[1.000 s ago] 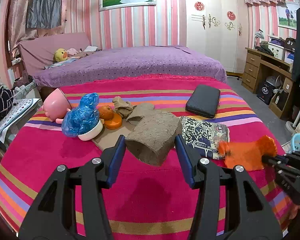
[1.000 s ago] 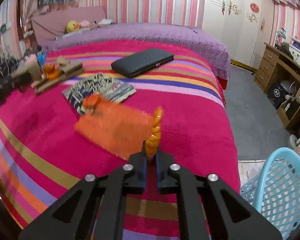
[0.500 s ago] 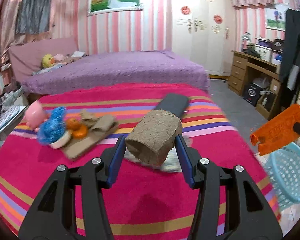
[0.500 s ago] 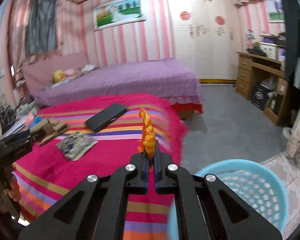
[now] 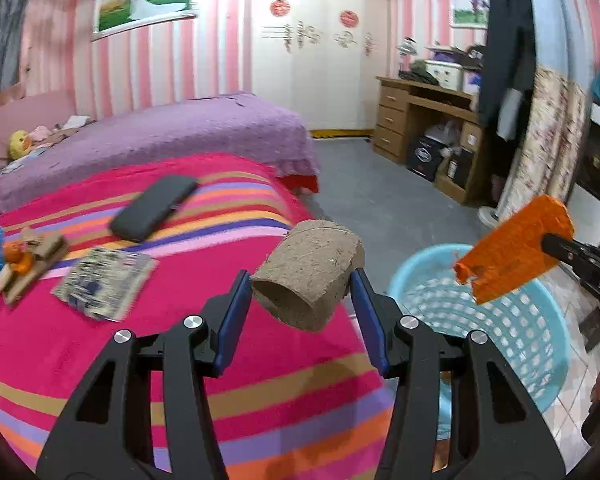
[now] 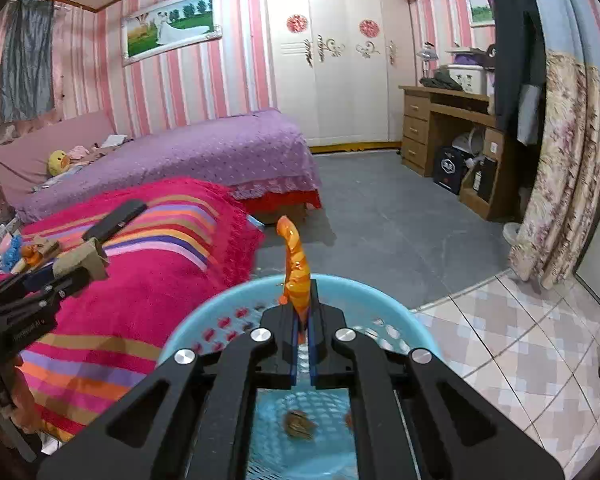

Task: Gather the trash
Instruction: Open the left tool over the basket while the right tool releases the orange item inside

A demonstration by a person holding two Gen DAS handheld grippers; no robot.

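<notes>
While both loads are being carried off the striped bed (image 5: 148, 364), the left gripper (image 5: 300, 300) is being kept clamped on a brown fibre pot (image 5: 308, 272), now near the bed's edge beside the blue basket (image 5: 540, 344). The right gripper (image 6: 303, 312) is being held clenched on an orange wrapper (image 6: 294, 268), now brought over the basket where earlier it lay on the bed; a drop is being set up. Lettering on the gripper bodies is too blurred to be read.

You had little to read here — only the raised letters "DAS" on the black body of the right gripper (image 5: 556, 245), cut off at the frame edge. Print on the patterned packet (image 5: 104, 280) stayed blurred.
</notes>
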